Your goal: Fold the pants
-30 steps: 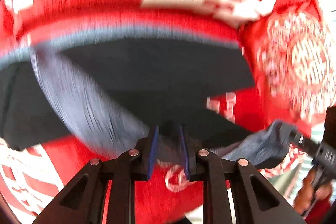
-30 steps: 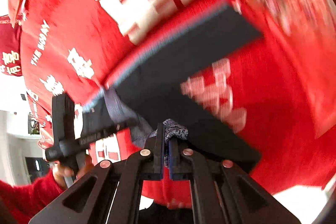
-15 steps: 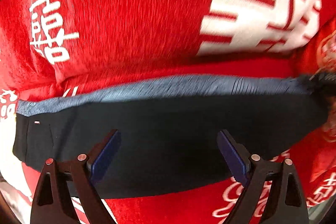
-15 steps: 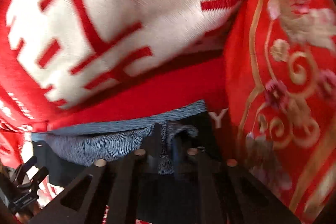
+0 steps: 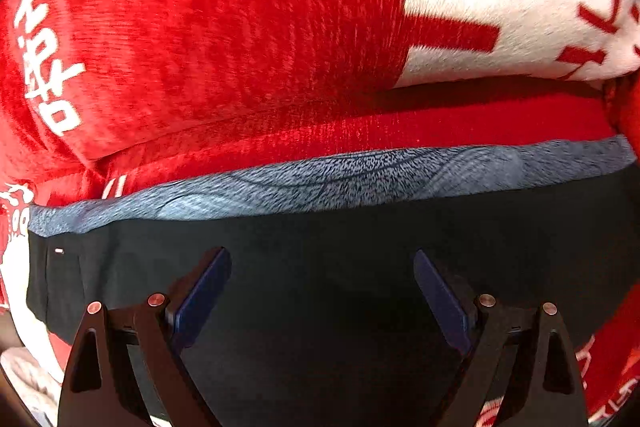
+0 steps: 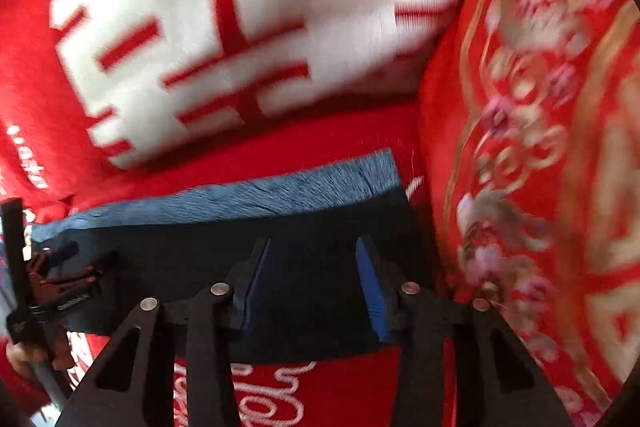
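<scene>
Both tools, pinched on cloth a second ago, are now spread and empty: left tool (image 5: 322, 301), right tool (image 6: 312, 283). Pants (image 5: 320, 267) lie folded flat on red blanket (image 5: 240, 47) (bed, likely). Fold is best pressed smooth, edges aligned, before regrasping.

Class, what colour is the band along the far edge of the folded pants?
Heathered blue-grey band, on otherwise black pants; clearest in the left wrist view.

Looking like a bedroom at home: a plush red blanket (image 5: 240, 39) with big white characters is covering everything, and a red embroidered cushion (image 6: 532, 155) (pink flowers, gold swirls) is sitting beside it, wedding-style bedding rather than any workshop.
</scene>
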